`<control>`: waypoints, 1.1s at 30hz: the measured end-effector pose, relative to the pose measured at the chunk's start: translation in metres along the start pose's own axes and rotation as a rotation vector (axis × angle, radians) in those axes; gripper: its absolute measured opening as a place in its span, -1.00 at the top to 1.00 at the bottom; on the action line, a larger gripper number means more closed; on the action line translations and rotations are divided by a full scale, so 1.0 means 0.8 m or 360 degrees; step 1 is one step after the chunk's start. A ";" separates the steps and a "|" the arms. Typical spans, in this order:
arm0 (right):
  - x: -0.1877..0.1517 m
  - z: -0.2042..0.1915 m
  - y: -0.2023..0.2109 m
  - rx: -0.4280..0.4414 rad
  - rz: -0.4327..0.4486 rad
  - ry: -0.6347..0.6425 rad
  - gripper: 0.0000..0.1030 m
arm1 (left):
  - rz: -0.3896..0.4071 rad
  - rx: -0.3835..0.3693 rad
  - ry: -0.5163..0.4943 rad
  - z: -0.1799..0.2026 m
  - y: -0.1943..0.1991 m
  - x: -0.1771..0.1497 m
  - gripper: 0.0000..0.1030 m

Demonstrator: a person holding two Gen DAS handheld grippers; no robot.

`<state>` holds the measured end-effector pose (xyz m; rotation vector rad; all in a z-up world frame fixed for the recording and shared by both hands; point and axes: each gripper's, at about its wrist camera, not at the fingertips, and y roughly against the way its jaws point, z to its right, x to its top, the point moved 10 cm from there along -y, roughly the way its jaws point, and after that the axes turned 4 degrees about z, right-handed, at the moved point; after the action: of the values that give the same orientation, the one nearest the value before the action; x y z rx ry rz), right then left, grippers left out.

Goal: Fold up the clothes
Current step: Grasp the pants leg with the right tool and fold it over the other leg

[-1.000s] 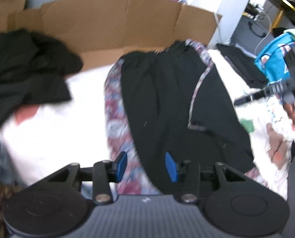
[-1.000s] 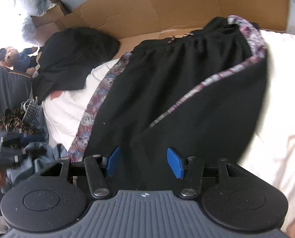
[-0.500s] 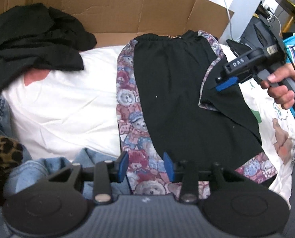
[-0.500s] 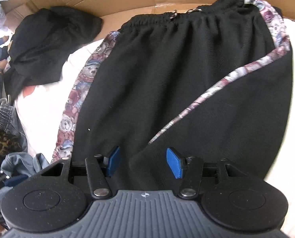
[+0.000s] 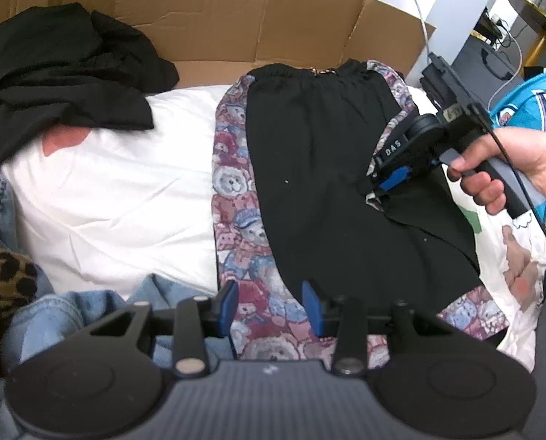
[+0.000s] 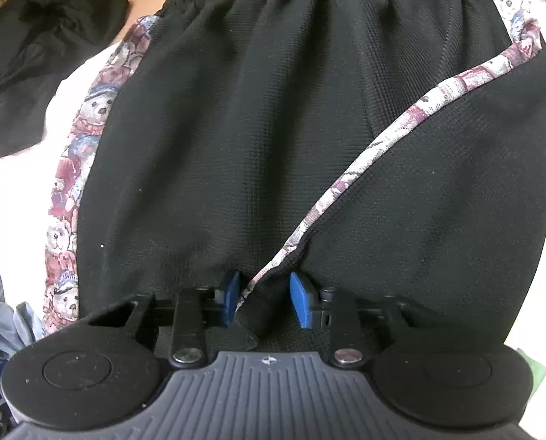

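Observation:
Black shorts [image 5: 309, 183] with teddy-bear print side panels [image 5: 236, 220] lie flat on white bedding, waistband at the far end. My left gripper [image 5: 271, 306] hovers open over the near bear-print hem, nothing between its pads. A hand [image 5: 511, 168] holds my right gripper [image 5: 386, 187] down on the folded-over right flap. In the right wrist view the shorts [image 6: 236, 128] fill the frame. The right gripper [image 6: 265, 297] is closing, with the flap's bear-print trim [image 6: 383, 135] and a ridge of black cloth between its blue pads.
A cardboard sheet [image 5: 199, 18] stands behind the bedding [image 5: 126, 201]. A crumpled black garment [image 5: 53, 73] lies at the far left. Denim [image 5: 71, 311] and leopard-print cloth [image 5: 1, 275] sit near left. A blue printed bag [image 5: 530, 102] is at the right.
The right gripper has come down onto the flap's trim edge and its jaws have narrowed around the cloth. The left gripper sank toward the near hem, then held still.

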<state>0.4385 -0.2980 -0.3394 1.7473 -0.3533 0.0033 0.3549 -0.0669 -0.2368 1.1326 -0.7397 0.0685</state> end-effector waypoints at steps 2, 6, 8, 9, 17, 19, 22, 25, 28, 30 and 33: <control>-0.001 -0.001 -0.001 0.0002 -0.0009 0.0032 0.27 | 0.0004 -0.0002 0.0013 -0.001 -0.001 -0.001 0.21; -0.003 0.006 0.006 -0.0017 0.0010 0.0074 0.92 | 0.0012 -0.0005 0.0018 0.001 -0.003 0.000 0.21; -0.004 0.014 0.014 0.0012 0.0027 0.0041 0.94 | 0.0021 -0.0010 0.0016 0.003 -0.001 0.001 0.21; -0.004 0.018 0.018 0.0031 0.0036 0.0021 0.95 | 0.0028 -0.0014 0.0016 0.003 0.001 0.002 0.21; -0.015 0.072 0.093 0.0169 0.0147 -0.0010 0.95 | 0.0053 -0.0035 0.0024 0.013 0.004 0.000 0.21; -0.020 0.097 0.113 0.0178 0.0172 -0.0024 0.95 | 0.0060 -0.0050 0.0023 0.019 0.004 0.001 0.21; -0.033 0.145 0.135 0.0164 0.0215 -0.0099 0.95 | 0.0058 -0.0063 0.0004 0.027 0.001 0.002 0.21; -0.048 0.192 0.152 0.0150 0.0261 -0.0199 0.95 | 0.0039 -0.0063 -0.0006 0.033 -0.008 0.002 0.21; -0.071 0.225 0.157 0.0176 0.0272 -0.0292 0.95 | 0.0022 -0.0057 -0.0007 0.037 -0.016 0.002 0.21; -0.085 0.240 0.157 0.0179 0.0271 -0.0324 0.95 | 0.0012 -0.0056 -0.0018 0.042 -0.021 0.002 0.21; -0.103 0.257 0.159 0.0172 0.0271 -0.0340 0.95 | -0.0011 -0.0057 -0.0046 0.050 -0.027 0.000 0.21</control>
<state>0.2903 -0.4969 -0.2771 1.8241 -0.6684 -0.0425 0.3437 -0.1100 -0.2453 1.1036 -0.7599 0.0333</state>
